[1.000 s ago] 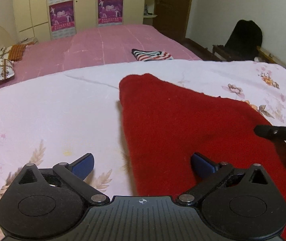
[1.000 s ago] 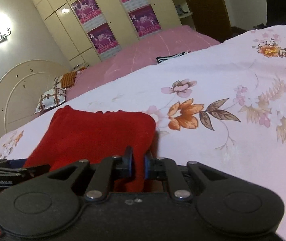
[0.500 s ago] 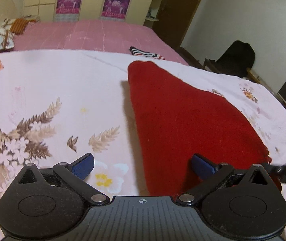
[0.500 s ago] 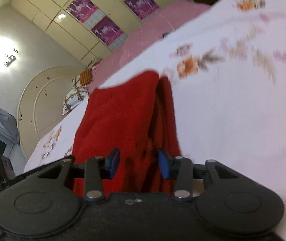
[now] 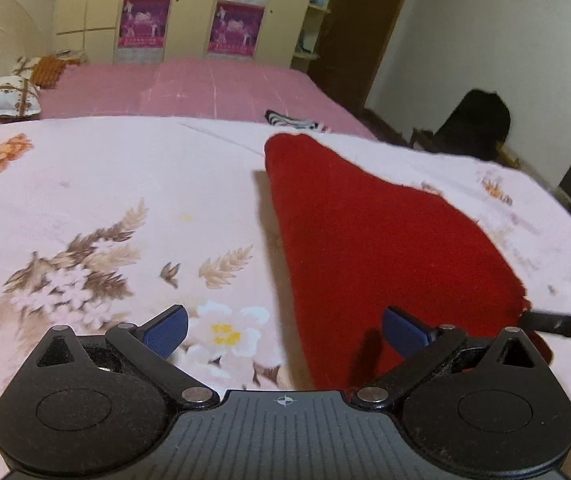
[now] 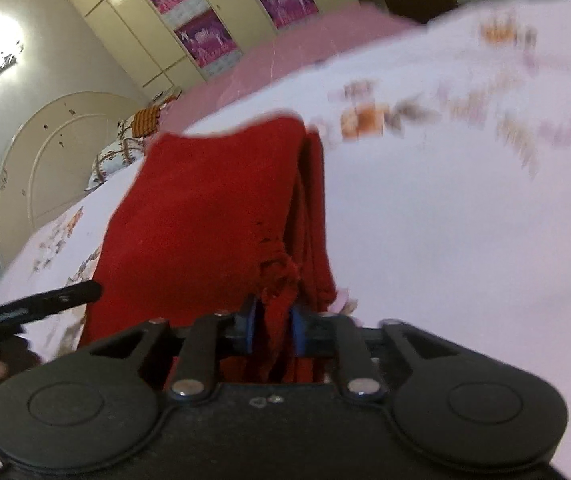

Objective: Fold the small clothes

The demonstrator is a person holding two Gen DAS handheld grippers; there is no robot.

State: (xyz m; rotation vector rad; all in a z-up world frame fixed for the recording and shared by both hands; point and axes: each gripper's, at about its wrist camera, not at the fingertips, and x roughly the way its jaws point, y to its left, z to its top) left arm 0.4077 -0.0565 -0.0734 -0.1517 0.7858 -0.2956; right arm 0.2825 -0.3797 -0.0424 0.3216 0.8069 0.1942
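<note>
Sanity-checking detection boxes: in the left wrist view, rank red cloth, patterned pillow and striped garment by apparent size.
1. red cloth, largest, though nearest the camera.
2. patterned pillow.
3. striped garment, slightly smaller than the pillow; both lie far back, so that order is tentative.

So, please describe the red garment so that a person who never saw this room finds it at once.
Start from the big bed, at the white floral sheet over its near part. The red garment lies folded on that sheet, one corner between the right gripper pads. It is the only plain deep red cloth; the other small cloth, beyond it, is striped.
</note>
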